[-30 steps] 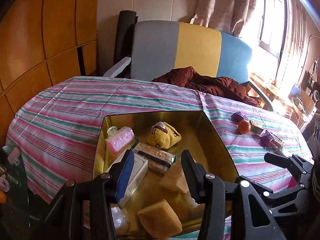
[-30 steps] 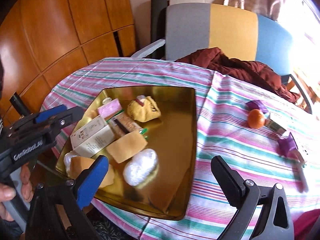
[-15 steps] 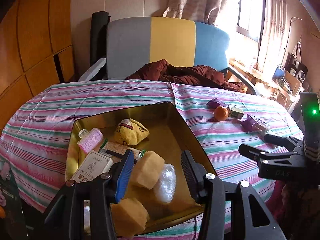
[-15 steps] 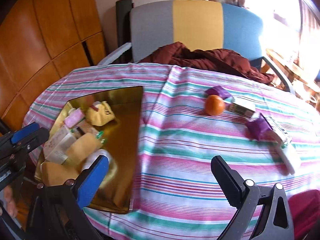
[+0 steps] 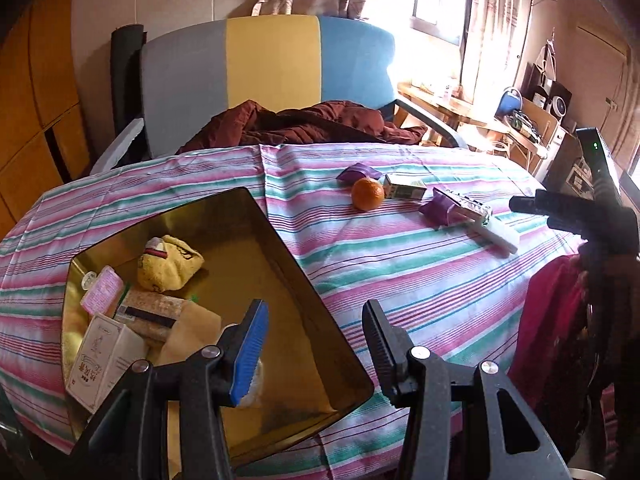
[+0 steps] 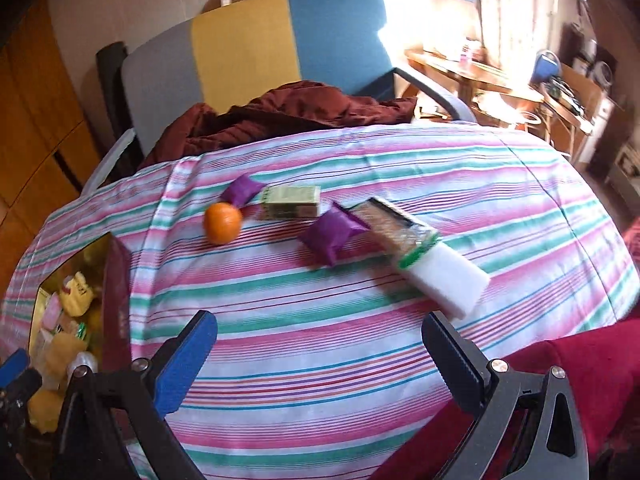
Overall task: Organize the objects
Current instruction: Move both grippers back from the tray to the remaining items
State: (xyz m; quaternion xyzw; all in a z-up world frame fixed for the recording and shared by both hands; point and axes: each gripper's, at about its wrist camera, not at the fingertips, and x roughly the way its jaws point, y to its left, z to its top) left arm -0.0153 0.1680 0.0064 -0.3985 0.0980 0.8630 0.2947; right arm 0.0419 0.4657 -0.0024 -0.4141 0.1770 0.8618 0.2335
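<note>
The left gripper (image 5: pixel 314 336) hangs with its jaws parted and nothing between them, over the near right corner of the shiny gold rectangular tray (image 5: pixel 304 280). Just beyond its blue finger pad (image 5: pixel 250 350), the tray holds a white printed carton (image 5: pixel 98 354), a tan sponge block (image 5: pixel 192 330), a brown wrapped snack bar (image 5: pixel 150 312), a pink packet (image 5: pixel 102 294) and a yellow plush pouch (image 5: pixel 170 266), all crowded at the tray's left end.

The right gripper (image 6: pixel 320 350) is spread wide and empty above the pink-and-green striped tablecloth (image 6: pixel 320 320). Beyond it, toward the far side of the table, lie a white foam block (image 6: pixel 444 280) touching a clear-wrapped cracker pack (image 6: pixel 394 226), a purple fabric pouch (image 6: pixel 332 234) against that pack's left side, a green-and-gold small box (image 6: pixel 292 202), a second purple pouch (image 6: pixel 242 192) and a round orange fruit (image 6: pixel 222 223) just beside it. All of these sit well apart from the tray, to its right.

Behind the table stands a grey, yellow and blue chair (image 5: pixel 272 64) with a maroon garment (image 5: pixel 300 124) heaped on its seat.
</note>
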